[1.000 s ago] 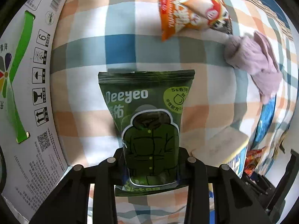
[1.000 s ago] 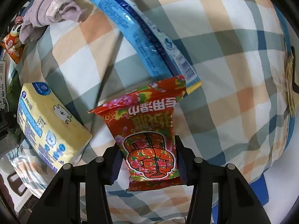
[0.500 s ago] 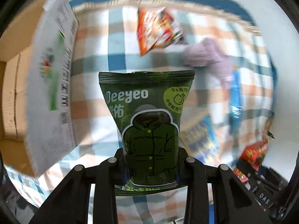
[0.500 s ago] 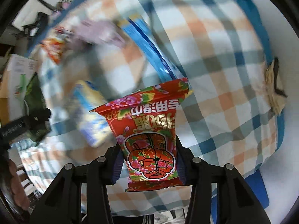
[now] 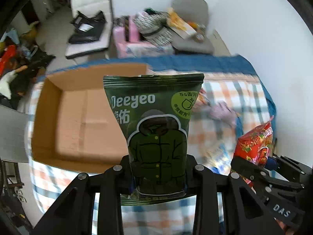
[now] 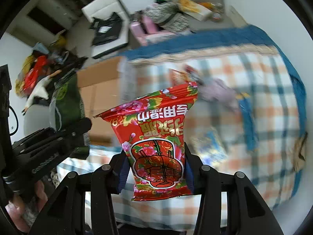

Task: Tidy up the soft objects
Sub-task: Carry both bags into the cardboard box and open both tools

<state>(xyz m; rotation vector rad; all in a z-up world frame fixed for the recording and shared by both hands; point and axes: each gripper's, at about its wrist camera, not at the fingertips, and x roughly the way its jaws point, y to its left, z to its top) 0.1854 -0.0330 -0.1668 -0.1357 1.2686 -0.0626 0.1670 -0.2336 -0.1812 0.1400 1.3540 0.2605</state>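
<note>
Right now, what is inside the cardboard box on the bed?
The cardboard box shows only its bare brown floor and flaps. The green packet in the left gripper covers its right part, so that stays unknown.

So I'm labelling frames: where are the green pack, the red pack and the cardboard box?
green pack (image 5: 156,137), left wrist view, on the printed jacket.
red pack (image 6: 158,137), right wrist view, mid front.
cardboard box (image 5: 82,121), left wrist view, inner floor.

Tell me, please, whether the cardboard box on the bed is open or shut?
Open. The cardboard box has its flaps folded outward, and its bare brown floor shows in the left wrist view; nothing visible inside, though the picture is blurred.
</note>
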